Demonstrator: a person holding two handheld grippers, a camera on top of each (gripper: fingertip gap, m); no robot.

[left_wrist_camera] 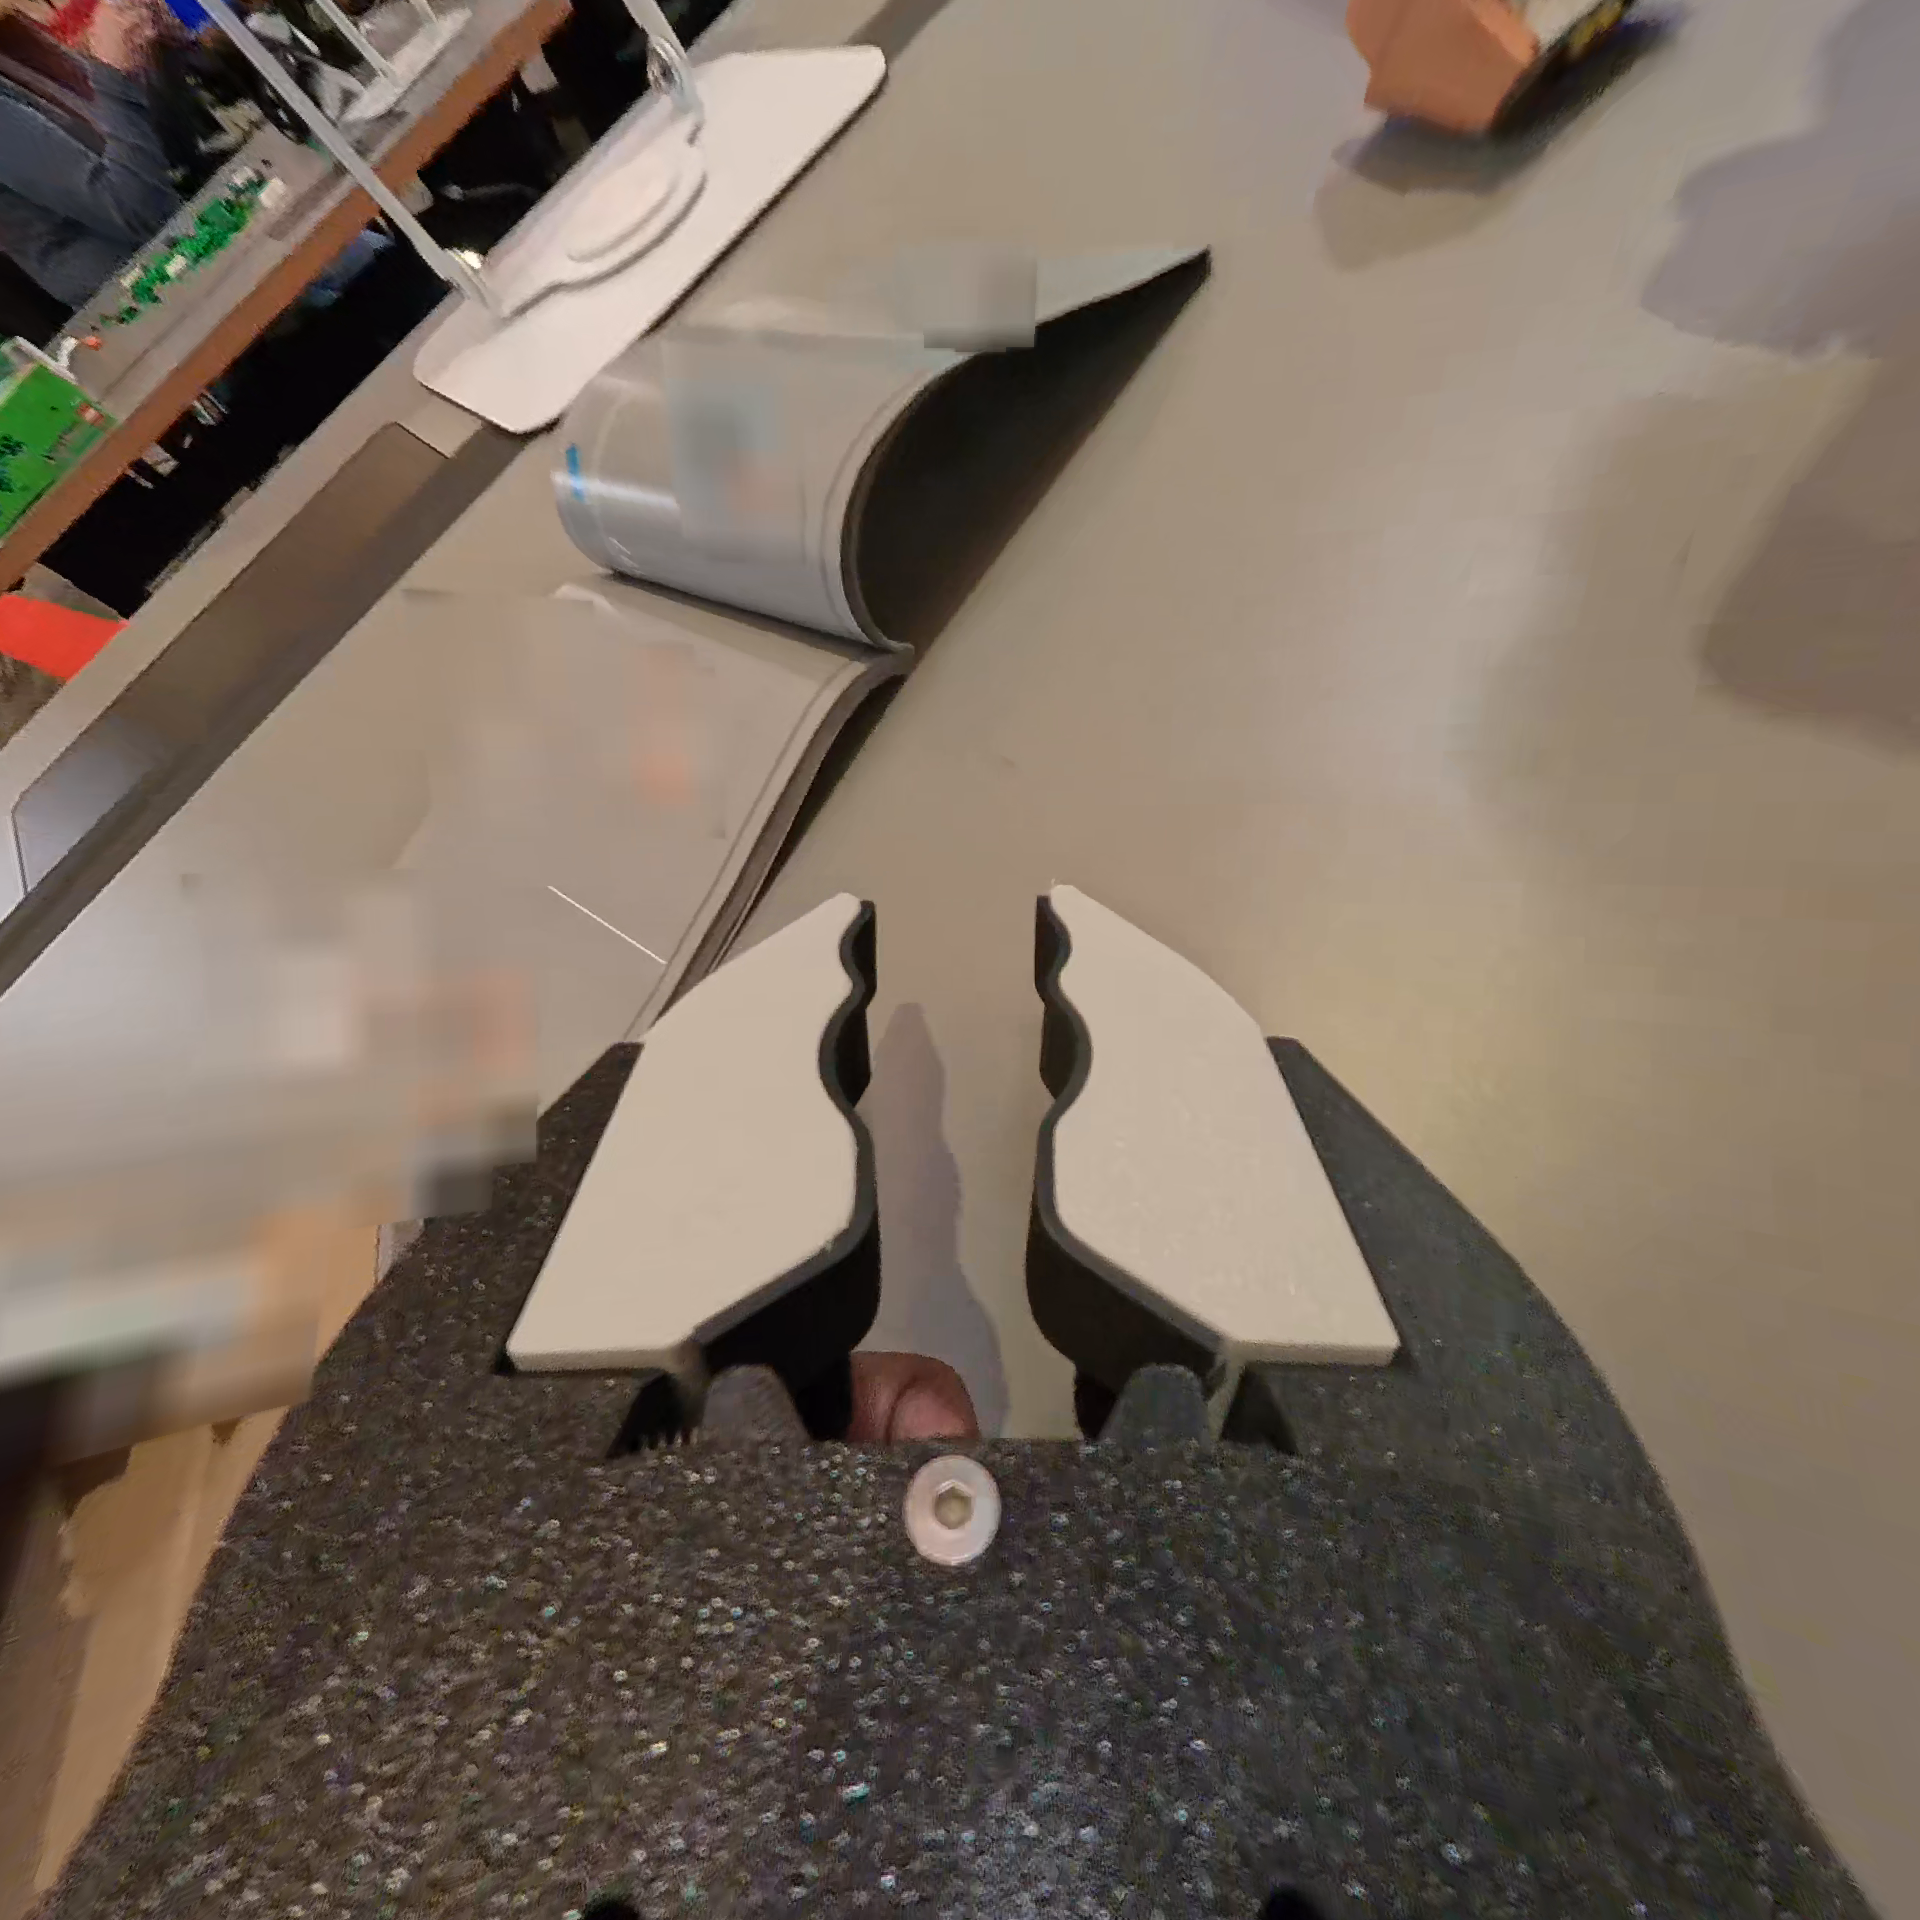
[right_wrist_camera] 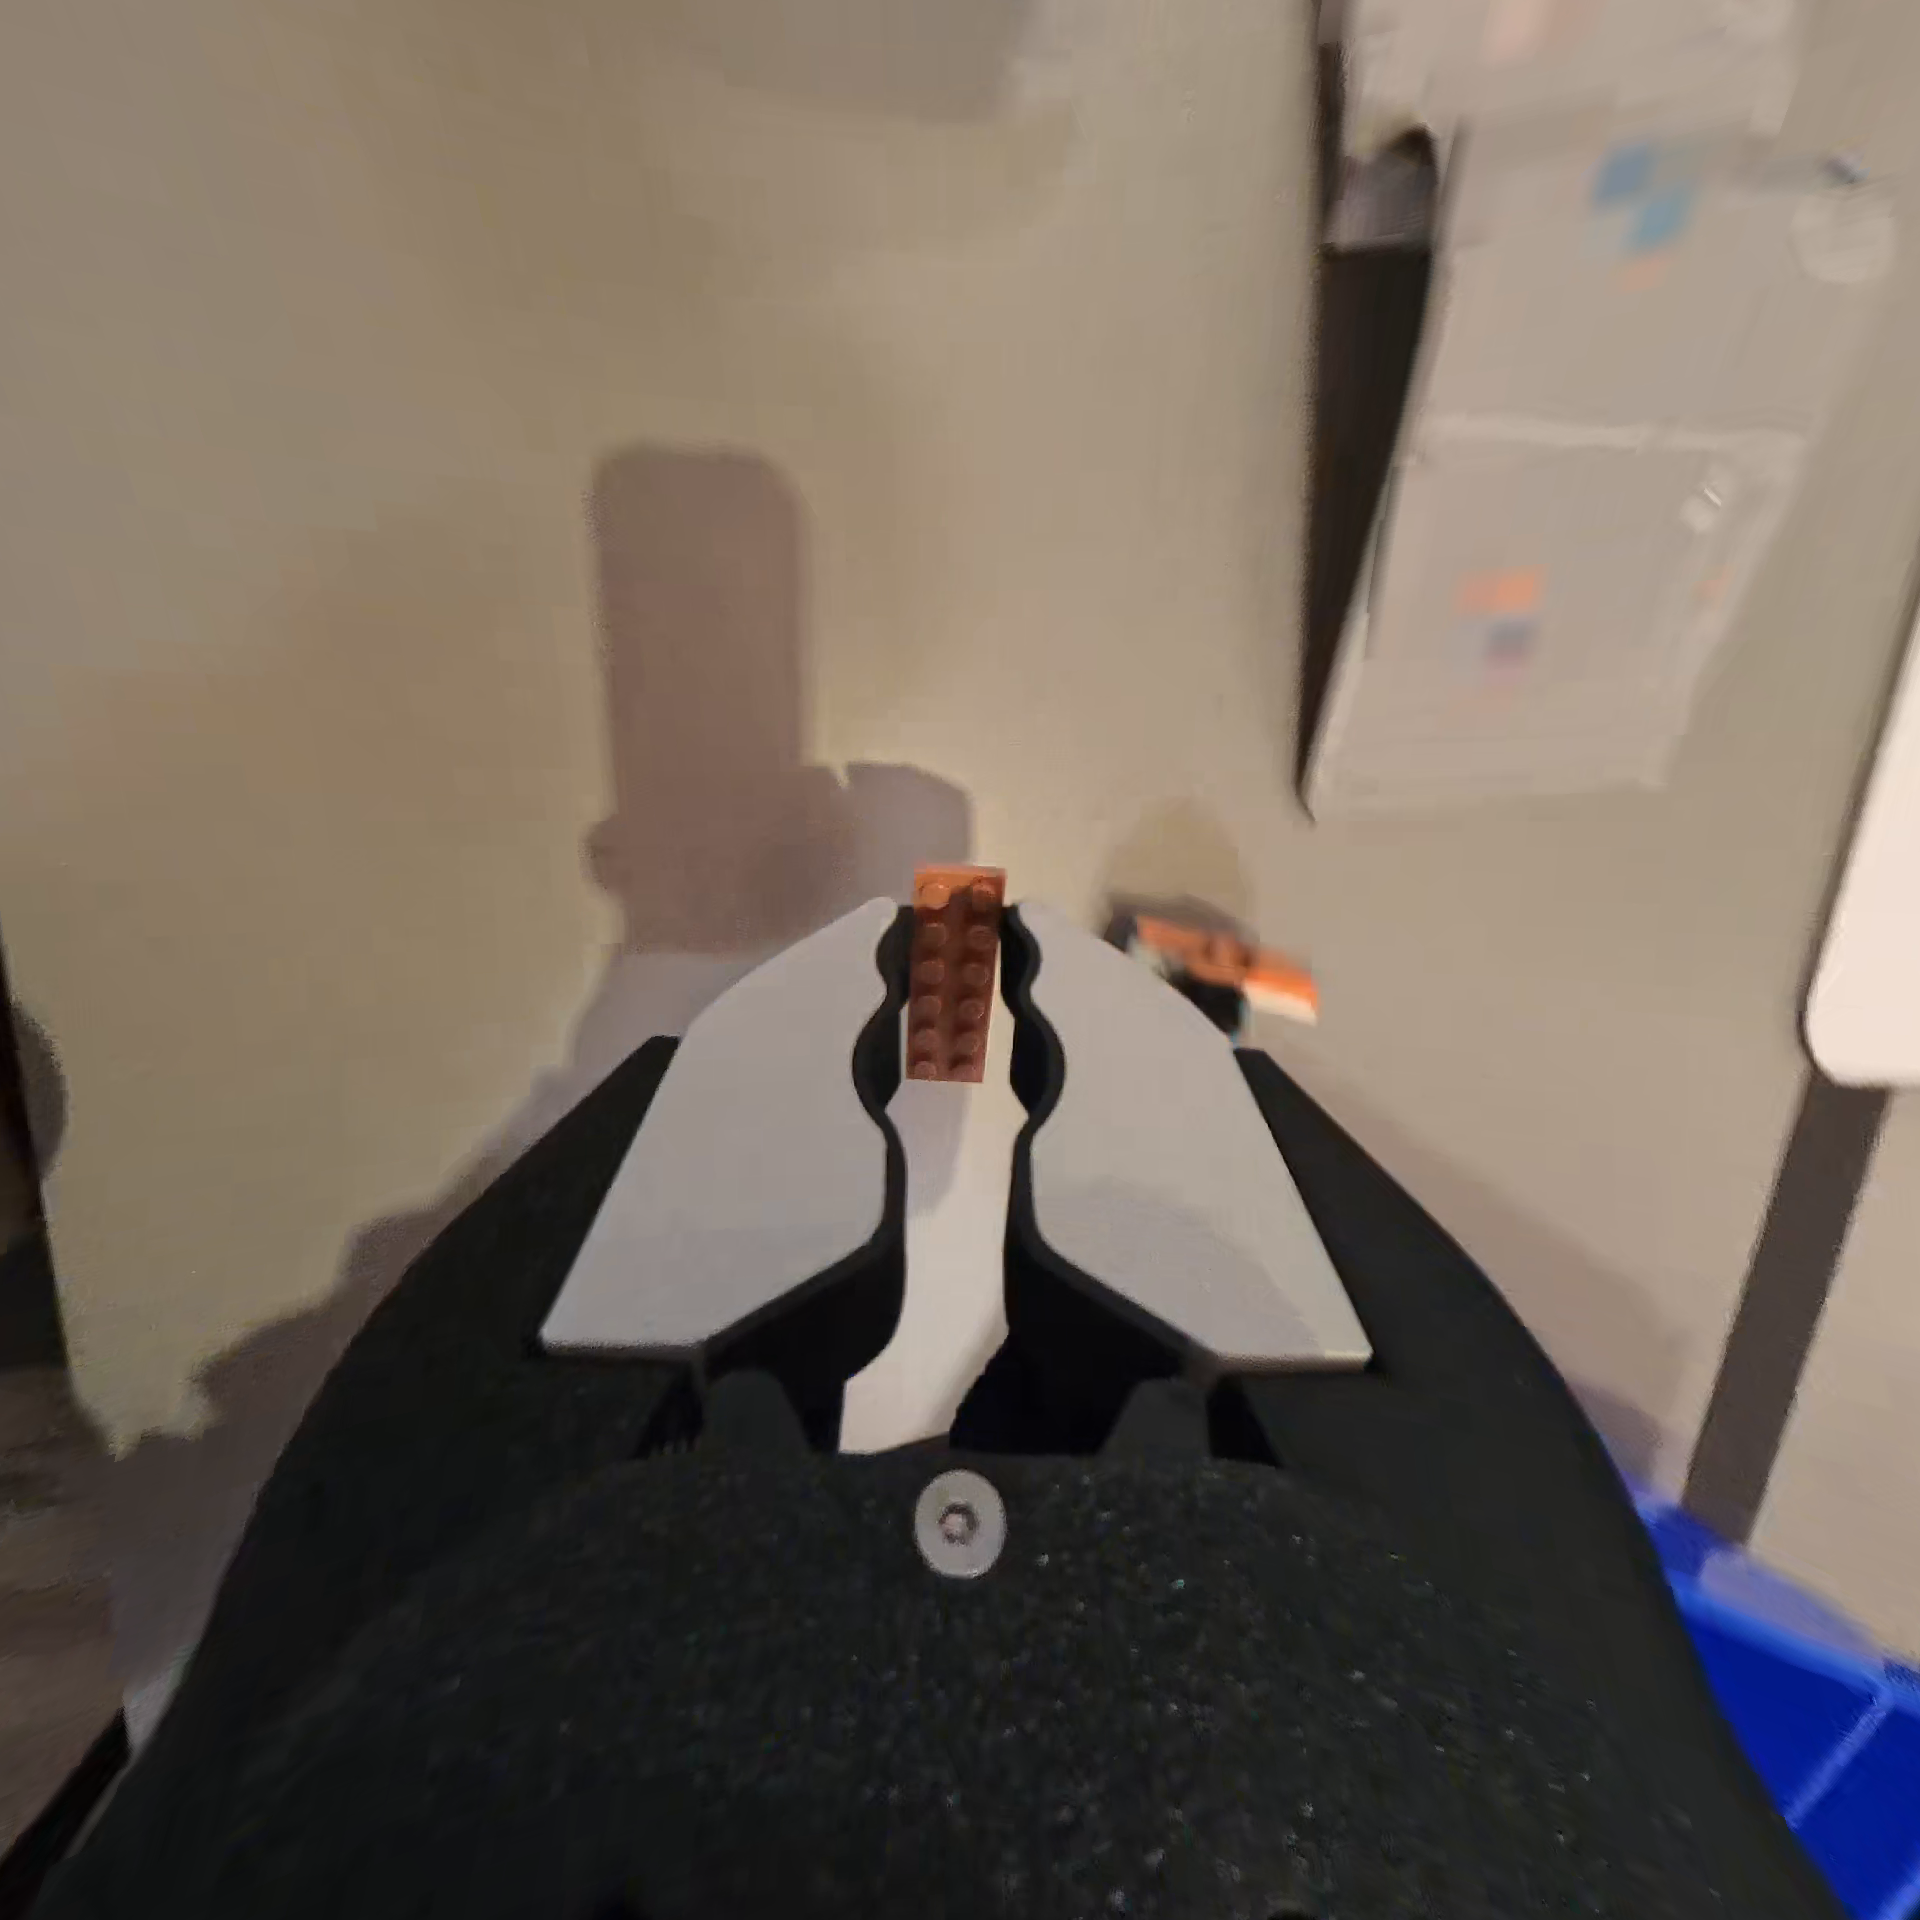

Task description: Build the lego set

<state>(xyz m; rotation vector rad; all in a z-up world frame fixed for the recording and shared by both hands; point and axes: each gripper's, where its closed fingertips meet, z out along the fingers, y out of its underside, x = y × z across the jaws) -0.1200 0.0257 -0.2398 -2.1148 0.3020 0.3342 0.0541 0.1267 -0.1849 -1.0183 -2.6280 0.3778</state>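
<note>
1. Plate (right_wrist_camera: 951,982): brown-orange lego, 2 studs wide, clamped lengthwise between the right gripper (right_wrist_camera: 956,914) fingertips, studs facing the cam, far end poking just past the tips.
2. Right jaws: closed on the plate; a gap stays between the fingers behind it, w/ pale table (right_wrist_camera: 312,416) showing through.
3. Left gripper (left_wrist_camera: 956,914): jaws apart, nothing between them, only bare table (left_wrist_camera: 1351,727) below.
4. Just right of the right fingertips, low on the table: small orange build (right_wrist_camera: 1221,961), blurred, details can't be made out.
5. Left view, ahead-left of the jaws: open booklet (left_wrist_camera: 727,644), pages curling up at the spine, near edge just beside the left finger (left_wrist_camera: 727,1122).
6. Right view, upper right: same booklet (right_wrist_camera: 1579,468), flat, pages blurred.
7. Beyond the booklet in the left view: flat grey stand base (left_wrist_camera: 665,208) w/ slim pole.
8. Top right of the left view: orange lego chunk (left_wrist_camera: 1455,52), well apart from the gripper, cut off by the frame edge.
9. Blue bin (right_wrist_camera: 1829,1714) at the lower right corner of the right view.
10. Far left bg: another desk w/ green bits (left_wrist_camera: 197,239).
</note>
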